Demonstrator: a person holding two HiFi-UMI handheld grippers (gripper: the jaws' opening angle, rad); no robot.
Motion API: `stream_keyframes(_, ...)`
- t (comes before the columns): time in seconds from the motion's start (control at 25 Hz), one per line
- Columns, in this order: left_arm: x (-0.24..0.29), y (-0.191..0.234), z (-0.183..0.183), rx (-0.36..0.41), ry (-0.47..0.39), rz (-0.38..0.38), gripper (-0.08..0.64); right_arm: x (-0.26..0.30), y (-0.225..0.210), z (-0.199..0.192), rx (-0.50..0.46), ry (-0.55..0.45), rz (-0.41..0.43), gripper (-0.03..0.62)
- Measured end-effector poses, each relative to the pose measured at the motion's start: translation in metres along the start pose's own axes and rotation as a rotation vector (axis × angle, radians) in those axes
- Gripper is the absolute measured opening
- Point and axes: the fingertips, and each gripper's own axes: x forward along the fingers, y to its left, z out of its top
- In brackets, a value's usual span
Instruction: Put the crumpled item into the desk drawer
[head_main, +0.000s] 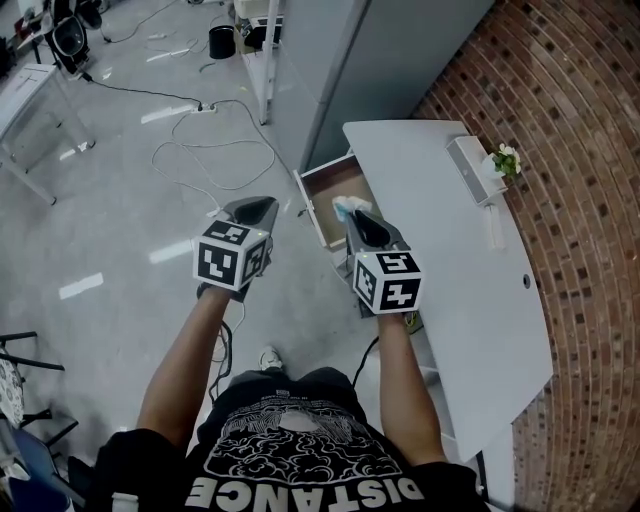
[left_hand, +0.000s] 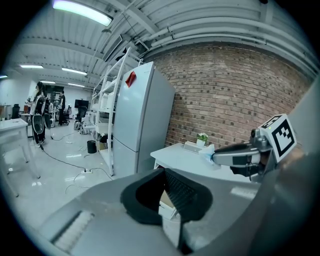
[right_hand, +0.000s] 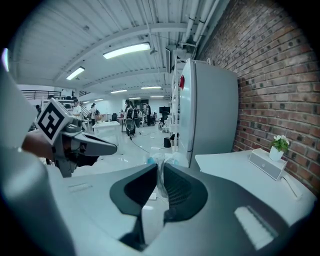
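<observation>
The crumpled item (head_main: 348, 206), a white wad with a bit of blue, is pinched in my right gripper (head_main: 357, 214), which is shut on it just above the open desk drawer (head_main: 326, 184). In the right gripper view the crumpled item (right_hand: 162, 162) pokes up between the dark jaws of the right gripper (right_hand: 160, 171). My left gripper (head_main: 262, 206) hovers over the floor left of the drawer, jaws together and holding nothing. From the left gripper view, its own left gripper (left_hand: 163, 171) tips meet, and the right gripper (left_hand: 215, 157) shows with the wad (left_hand: 207, 149) at its tip.
The white desk (head_main: 450, 260) runs along a brick wall (head_main: 580, 120) and carries a white box-shaped device (head_main: 474, 170) and a small plant (head_main: 507, 160). A tall grey fridge (head_main: 380, 60) stands just beyond the drawer. Cables (head_main: 215, 140) trail over the floor on the left.
</observation>
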Motion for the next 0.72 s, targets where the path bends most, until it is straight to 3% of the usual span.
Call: stream_keyframes(0.72, 0.02, 0.02, -0.014, 0.02, 0.008, 0.02, 0.0, 0.041, -0.001, -0.016, 0.003, 0.002, 0.035, 0.046)
